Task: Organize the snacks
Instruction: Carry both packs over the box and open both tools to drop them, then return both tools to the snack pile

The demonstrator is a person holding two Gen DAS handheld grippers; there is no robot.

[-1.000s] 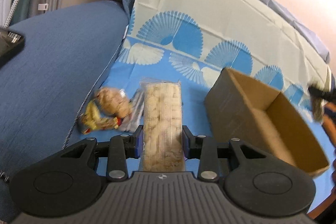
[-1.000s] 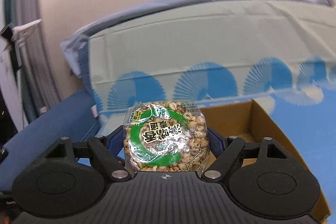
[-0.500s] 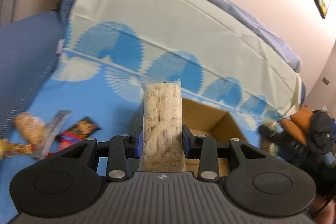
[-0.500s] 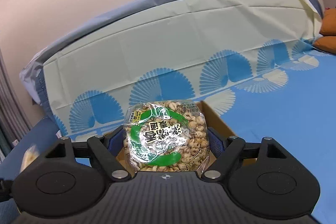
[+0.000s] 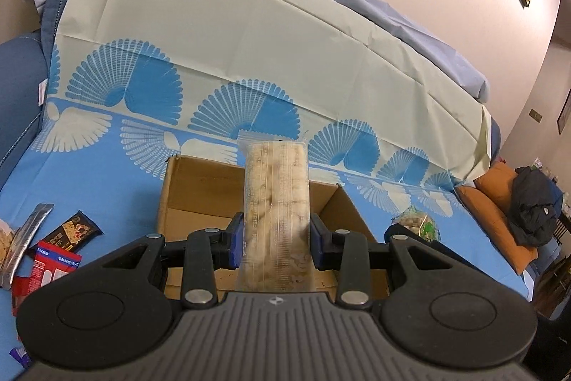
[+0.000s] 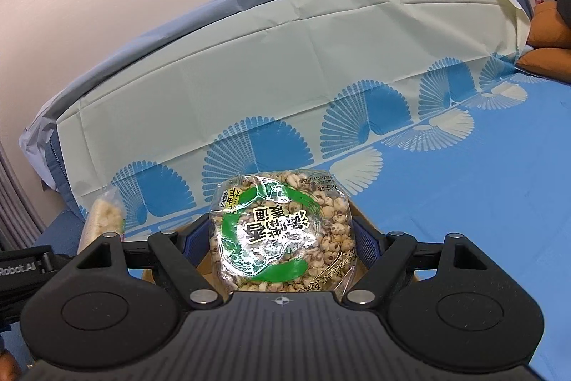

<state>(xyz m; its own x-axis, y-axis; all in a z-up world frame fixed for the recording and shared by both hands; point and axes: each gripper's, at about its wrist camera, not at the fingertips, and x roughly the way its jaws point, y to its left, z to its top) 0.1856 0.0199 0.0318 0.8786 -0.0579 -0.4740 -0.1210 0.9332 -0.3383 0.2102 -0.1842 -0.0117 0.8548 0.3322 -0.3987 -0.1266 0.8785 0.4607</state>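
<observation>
My left gripper (image 5: pixel 275 240) is shut on a long clear pack of pale crackers (image 5: pixel 274 202), held upright over the open cardboard box (image 5: pixel 200 191). My right gripper (image 6: pixel 282 238) is shut on a round puffed-grain cake in a green-printed bag (image 6: pixel 280 231), held above the same box (image 6: pixel 362 231), whose rim shows behind the bag. The cracker pack (image 6: pixel 101 220) shows at the left of the right wrist view. The puffed-grain bag (image 5: pixel 415 224) shows right of the box in the left wrist view.
Loose snacks lie left of the box on the blue fan-print cloth (image 5: pixel 107 166): a dark bar wrapper (image 5: pixel 73 231), a red packet (image 5: pixel 50 268), a silver stick pack (image 5: pixel 26 240). An orange cushion (image 5: pixel 496 202) with dark clothing (image 5: pixel 535 209) is at the right.
My left gripper has swung right from the loose snacks to above the box, carrying the cracker pack. My right gripper has moved over the box with the puffed-grain bag.
</observation>
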